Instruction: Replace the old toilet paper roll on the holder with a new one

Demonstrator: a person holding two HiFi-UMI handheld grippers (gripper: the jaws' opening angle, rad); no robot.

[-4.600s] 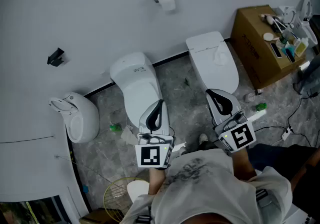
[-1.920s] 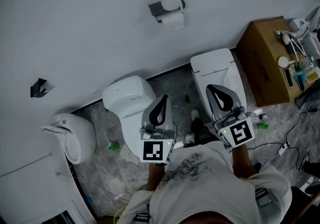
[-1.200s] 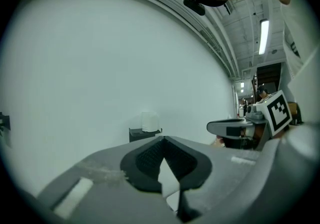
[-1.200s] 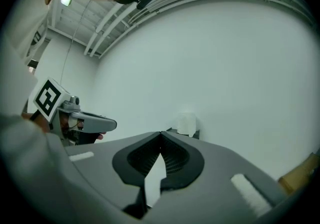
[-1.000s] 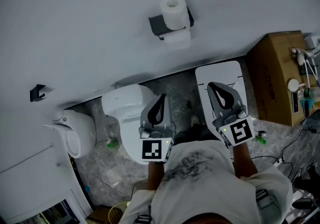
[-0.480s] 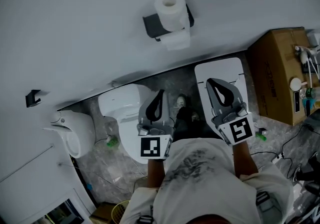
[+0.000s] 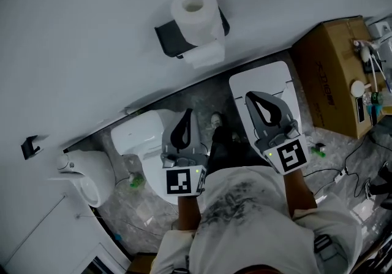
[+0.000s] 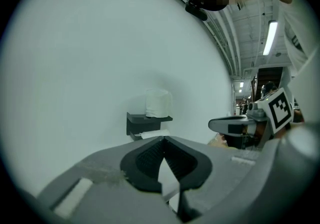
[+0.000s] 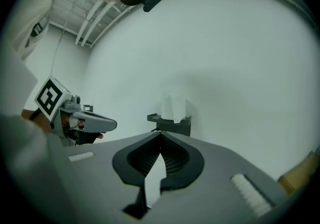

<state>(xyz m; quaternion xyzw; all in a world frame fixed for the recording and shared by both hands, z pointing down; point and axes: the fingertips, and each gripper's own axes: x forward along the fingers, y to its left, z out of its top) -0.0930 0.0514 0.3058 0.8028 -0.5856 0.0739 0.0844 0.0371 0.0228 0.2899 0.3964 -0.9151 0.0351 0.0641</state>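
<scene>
- Left tongs [image 7: 187,114]: jaws together, nothing held.
- Right tongs [image 7: 252,95]: jaws together, nothing held.
- Toilet roll [image 7: 195,15] (upright atop the holder [image 7: 166,38]): ahead of both tongs, well apart.

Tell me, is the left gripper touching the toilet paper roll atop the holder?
Apart. The head view shows the left gripper over the toilet, with bare wall between it and the roll.

No wording can be read with certainty. The cardboard box [image 7: 327,76] carries a line of dark capital letters along its side, too small and blurred to spell out. The left cube [image 7: 179,181] and right cube [image 7: 290,156] each show a black-and-white square marker pattern, not letters or numbers.
</scene>
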